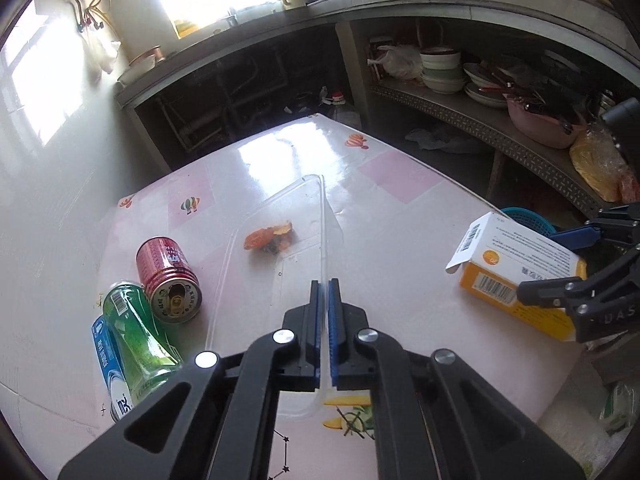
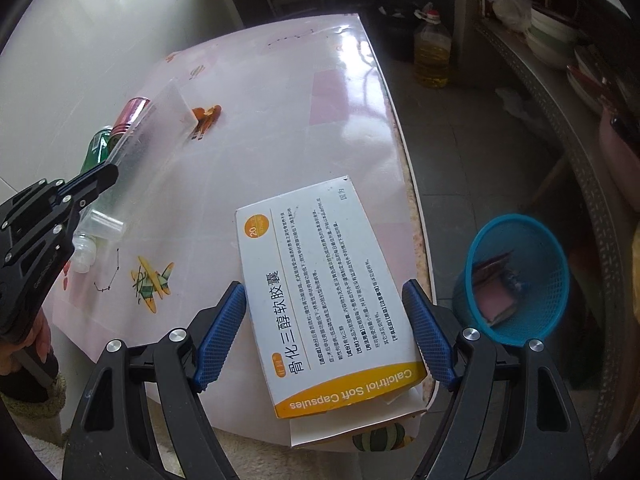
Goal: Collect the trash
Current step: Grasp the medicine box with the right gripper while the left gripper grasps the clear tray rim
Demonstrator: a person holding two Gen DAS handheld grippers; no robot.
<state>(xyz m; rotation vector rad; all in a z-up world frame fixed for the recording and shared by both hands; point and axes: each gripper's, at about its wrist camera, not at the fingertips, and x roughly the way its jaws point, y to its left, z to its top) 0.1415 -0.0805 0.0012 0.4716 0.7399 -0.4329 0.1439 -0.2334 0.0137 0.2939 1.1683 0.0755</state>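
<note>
Kitchen table (image 1: 400, 220) is mostly uncleared: cans (image 1: 168, 280), orange scraps (image 1: 268, 238), a pill box (image 2: 332, 300). Left tool (image 1: 324, 292) pinches a clear plastic lid (image 1: 280, 220); right tool (image 2: 324, 320) is spread astride the box. Only a few scraps sit in the blue basket (image 2: 516, 276) on the floor, so I judge it early.

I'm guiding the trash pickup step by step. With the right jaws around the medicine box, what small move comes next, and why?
Probably close the right gripper on the box. Its jaws stand open on either side of the box without pressing it, and the box already overhangs the table edge beside the blue basket. The left gripper is already shut on the clear tray.
</note>
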